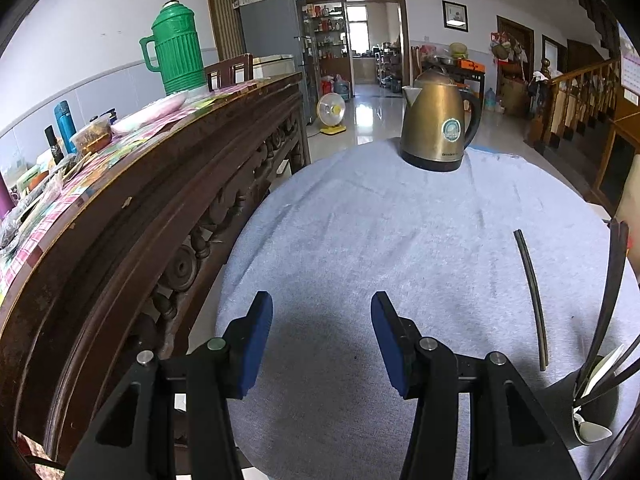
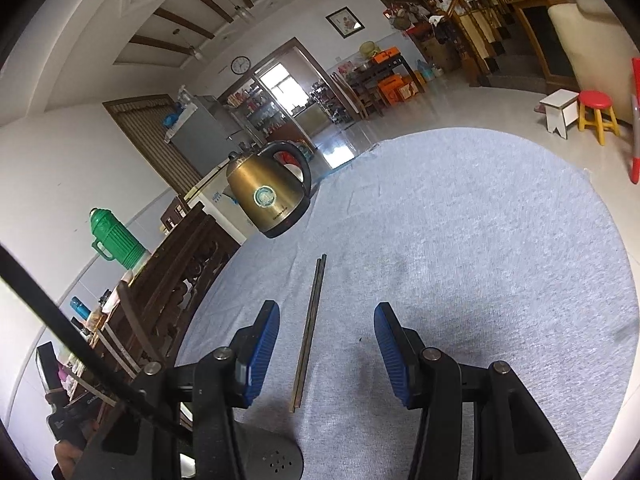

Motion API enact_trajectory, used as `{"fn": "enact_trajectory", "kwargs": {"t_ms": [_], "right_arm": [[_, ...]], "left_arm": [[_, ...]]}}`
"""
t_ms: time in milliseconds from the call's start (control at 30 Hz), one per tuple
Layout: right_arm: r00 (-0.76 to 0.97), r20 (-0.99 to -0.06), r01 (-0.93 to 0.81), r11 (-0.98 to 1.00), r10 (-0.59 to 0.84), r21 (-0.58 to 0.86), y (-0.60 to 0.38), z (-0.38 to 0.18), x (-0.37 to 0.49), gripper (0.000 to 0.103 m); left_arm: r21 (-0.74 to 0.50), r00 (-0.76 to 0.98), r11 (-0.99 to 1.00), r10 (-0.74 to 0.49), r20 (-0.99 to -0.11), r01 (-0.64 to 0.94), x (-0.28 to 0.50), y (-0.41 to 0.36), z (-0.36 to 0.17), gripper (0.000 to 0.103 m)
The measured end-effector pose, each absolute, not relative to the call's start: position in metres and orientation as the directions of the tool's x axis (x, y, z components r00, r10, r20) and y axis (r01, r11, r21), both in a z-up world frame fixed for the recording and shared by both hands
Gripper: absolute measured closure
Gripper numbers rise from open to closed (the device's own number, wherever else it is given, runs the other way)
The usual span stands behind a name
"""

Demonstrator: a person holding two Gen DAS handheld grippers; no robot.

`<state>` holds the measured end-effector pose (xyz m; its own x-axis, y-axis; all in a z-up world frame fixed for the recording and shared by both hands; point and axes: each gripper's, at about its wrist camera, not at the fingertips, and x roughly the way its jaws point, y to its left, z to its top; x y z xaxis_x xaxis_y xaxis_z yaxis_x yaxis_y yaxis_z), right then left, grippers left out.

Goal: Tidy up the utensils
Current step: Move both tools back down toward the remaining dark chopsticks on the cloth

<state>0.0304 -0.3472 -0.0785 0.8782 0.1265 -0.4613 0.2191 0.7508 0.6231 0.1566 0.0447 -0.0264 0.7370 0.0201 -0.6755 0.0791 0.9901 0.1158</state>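
A pair of dark chopsticks [image 1: 532,296] lies side by side on the pale blue cloth [image 1: 360,240], right of my left gripper [image 1: 322,308], which stands open over bare cloth. At the right edge a dark utensil holder [image 1: 596,408] stands with several black utensils and white spoons in it. In the right wrist view the same chopsticks [image 2: 310,328] lie on the cloth [image 2: 480,260] between the fingers of my right gripper [image 2: 326,316], closer to the left finger. That gripper is open and not touching them. The holder's perforated dark base [image 2: 276,460] shows at the bottom.
A brass-coloured electric kettle [image 1: 436,128] stands at the far side of the round table. A carved dark wooden sideboard [image 1: 140,220] runs along the left, crowded with a green thermos [image 1: 176,48], bottles and packets. Tiled floor lies beyond, with a red stool [image 2: 596,114].
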Motion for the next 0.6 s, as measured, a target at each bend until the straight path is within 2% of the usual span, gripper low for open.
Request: {"fn": "enact_trajectory", "kwargs": {"t_ms": [133, 600], "right_arm": [[0.872, -0.471, 0.226, 0.747, 0.13, 0.625, -0.346, -0.083, 0.03, 0.05], [0.852, -0.501, 0.238, 0.737, 0.155, 0.633, -0.346, -0.095, 0.041, 0.049]], "left_arm": [[0.13, 0.737, 0.988, 0.028, -0.676, 0.082, 0.157, 0.042, -0.03, 0.047], [0.152, 0.703, 0.979, 0.013, -0.711, 0.136, 0.175, 0.025, -0.047, 0.045]]}}
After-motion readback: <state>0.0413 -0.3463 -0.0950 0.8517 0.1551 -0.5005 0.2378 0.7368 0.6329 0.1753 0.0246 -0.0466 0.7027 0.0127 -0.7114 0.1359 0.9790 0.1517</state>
